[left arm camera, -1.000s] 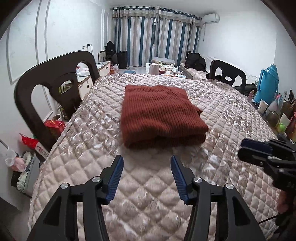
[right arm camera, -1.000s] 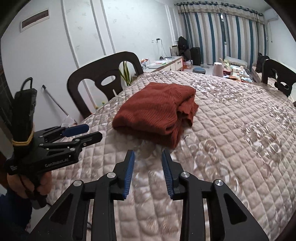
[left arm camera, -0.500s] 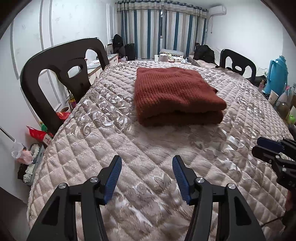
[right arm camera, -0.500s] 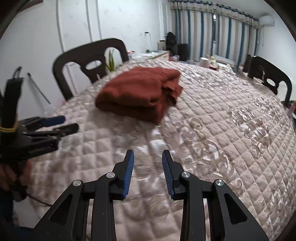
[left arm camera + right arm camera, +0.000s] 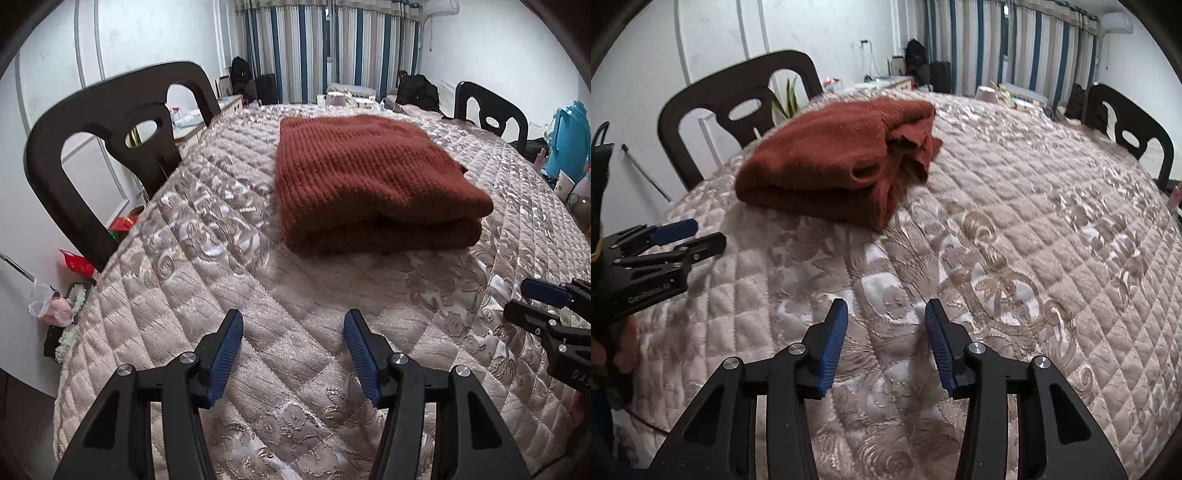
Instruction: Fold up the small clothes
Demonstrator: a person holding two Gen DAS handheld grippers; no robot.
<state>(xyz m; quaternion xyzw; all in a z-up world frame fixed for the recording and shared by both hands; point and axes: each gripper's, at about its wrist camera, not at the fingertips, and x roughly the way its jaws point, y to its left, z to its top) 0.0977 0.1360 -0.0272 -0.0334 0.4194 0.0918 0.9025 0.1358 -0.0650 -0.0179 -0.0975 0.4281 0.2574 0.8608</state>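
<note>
Lying folded flat on quilted table [image 5: 155, 295], sweater [image 5: 369, 177]; left gripper [image 5: 293, 354], right gripper [image 5: 886, 341] wide, empty.

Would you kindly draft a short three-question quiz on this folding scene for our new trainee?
1. True or false: the left gripper is shut on the rust-red sweater.
2. The sweater lies on: A) a dark chair B) the quilted tabletop C) the floor.
3. Fill in: the right gripper has its jaws ____ and holds nothing.

Key: 1 false, it is open and short of the sweater; 2 B; 3 open.
</note>
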